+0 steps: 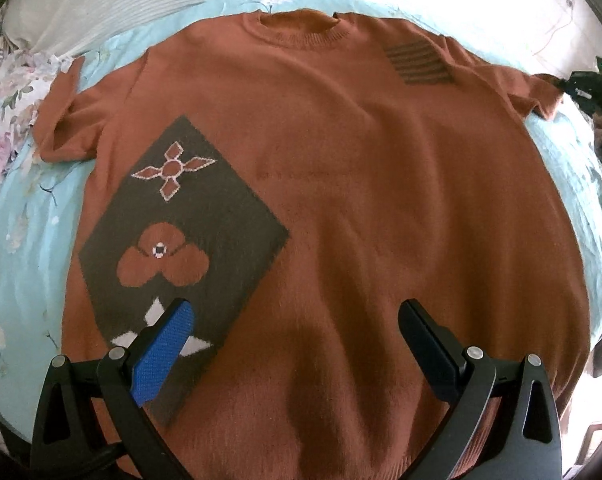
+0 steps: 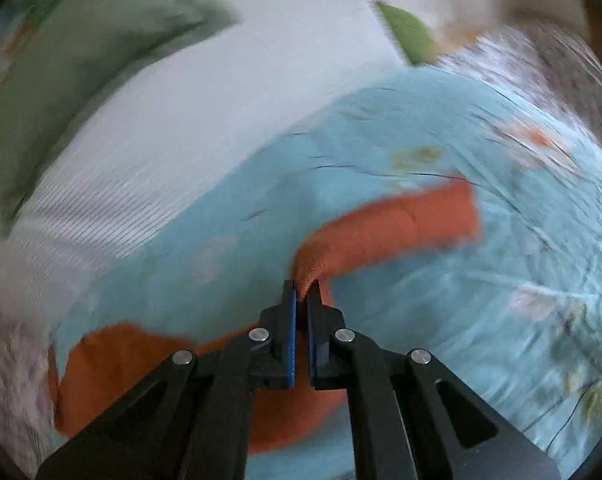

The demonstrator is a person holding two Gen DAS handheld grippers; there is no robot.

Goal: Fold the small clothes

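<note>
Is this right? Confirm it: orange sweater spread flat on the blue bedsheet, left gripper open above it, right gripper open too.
Not quite. In the right wrist view the right gripper is shut on the orange sweater, pinching a sleeve. The rest holds: sweater on the blue bedsheet, left gripper open above it.

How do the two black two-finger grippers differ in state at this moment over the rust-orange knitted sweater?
The left gripper has its jaws spread wide and holds nothing; the right gripper has its jaws shut on a sleeve of the rust-orange knitted sweater. The left hangs over the sweater's lower body near the dark patterned patch; the right sits out at the garment's edge over the light blue floral bedsheet. Both have black frames and blue finger pads.
</note>
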